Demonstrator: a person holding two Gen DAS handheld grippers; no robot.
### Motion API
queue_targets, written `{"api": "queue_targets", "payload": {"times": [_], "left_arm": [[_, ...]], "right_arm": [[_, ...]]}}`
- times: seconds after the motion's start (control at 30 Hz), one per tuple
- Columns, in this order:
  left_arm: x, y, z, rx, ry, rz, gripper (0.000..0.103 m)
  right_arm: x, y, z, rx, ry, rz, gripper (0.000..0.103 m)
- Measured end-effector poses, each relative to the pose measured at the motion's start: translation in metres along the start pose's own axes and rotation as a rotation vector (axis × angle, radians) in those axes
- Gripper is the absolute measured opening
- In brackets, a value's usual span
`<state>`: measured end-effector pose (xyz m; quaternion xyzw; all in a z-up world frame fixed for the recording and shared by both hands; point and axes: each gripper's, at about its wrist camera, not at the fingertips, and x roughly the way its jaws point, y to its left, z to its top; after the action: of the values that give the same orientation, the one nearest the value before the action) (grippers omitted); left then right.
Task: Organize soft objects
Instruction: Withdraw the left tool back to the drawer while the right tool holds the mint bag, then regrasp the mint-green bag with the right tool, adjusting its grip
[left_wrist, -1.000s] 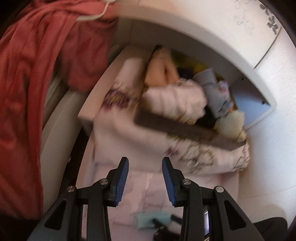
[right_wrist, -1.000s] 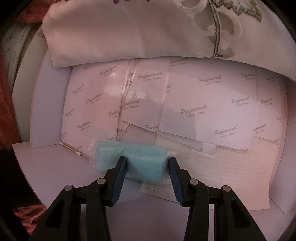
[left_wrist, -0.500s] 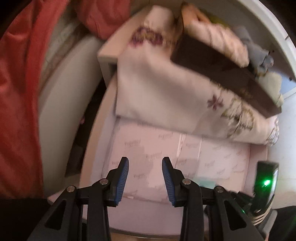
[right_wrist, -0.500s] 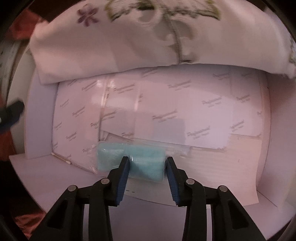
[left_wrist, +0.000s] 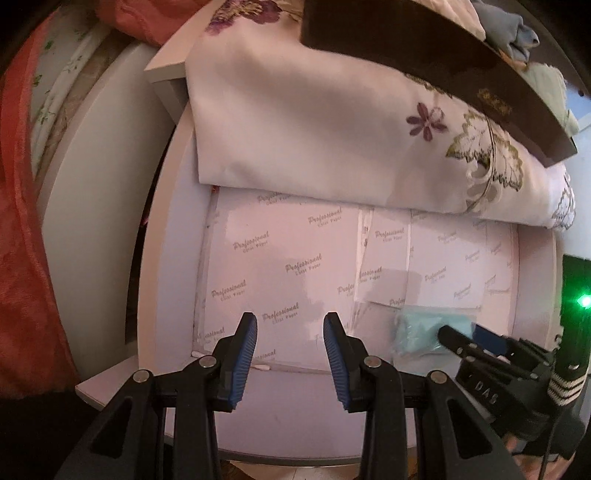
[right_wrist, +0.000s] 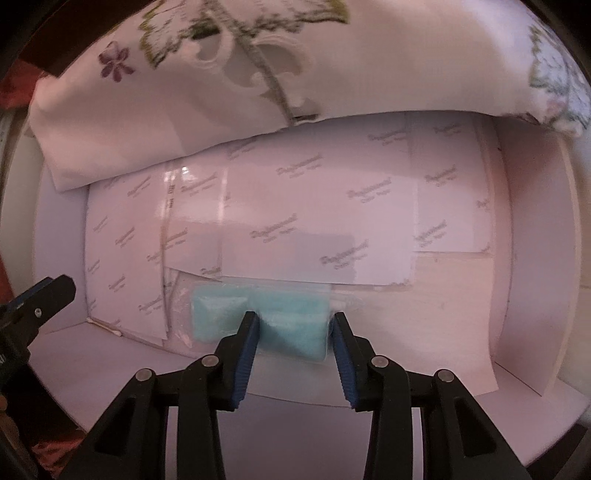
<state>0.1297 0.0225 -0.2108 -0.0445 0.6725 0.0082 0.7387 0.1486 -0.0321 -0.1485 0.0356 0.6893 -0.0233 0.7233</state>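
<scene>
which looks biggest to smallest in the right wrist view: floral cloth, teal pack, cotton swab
1. floral cloth, spans almost the whole width of the view
2. teal pack, between the right claw's fingers
3. cotton swab, a thin sliver

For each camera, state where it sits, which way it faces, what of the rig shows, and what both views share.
Left wrist: on the left tongs, facing down into a white drawer of printed paper sheets; jaws empty, right tongs at the right edge.
Right wrist: on the right tongs, facing down; jaws pressing a teal bagged pad, left tongs at the left edge.
Shared: the pad, sheets, floral cloth.
</scene>
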Motion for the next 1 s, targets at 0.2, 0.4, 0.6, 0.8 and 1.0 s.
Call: {"api": "queue_targets", "payload": {"times": [0.2,0.4,0.6,0.8,1.0], "left_arm": [[0.006,-0.009,-0.006,0.055,0.033,0.018,0.037],[0.014,-0.020,-0.011,0.108,0.053,0.035,0.038],[0.016,-0.025,-0.012,0.129,0.060,0.037,0.038],[0.022,-0.031,-0.014,0.139,0.074,0.028,0.038],[0.026,-0.033,-0.011,0.138,0.078,0.020,0.038]], "right_arm": [[-0.004,-0.006,-0.004,-0.008,0.004,-0.037,0.040],[-0.006,-0.009,-0.009,-0.002,-0.001,-0.066,0.040],[-0.016,-0.016,-0.013,0.014,-0.020,-0.083,0.038],[-0.034,-0.020,-0.013,0.028,-0.036,-0.085,0.024],[-0.033,-0.038,-0.014,0.097,-0.019,-0.034,0.024]]}}
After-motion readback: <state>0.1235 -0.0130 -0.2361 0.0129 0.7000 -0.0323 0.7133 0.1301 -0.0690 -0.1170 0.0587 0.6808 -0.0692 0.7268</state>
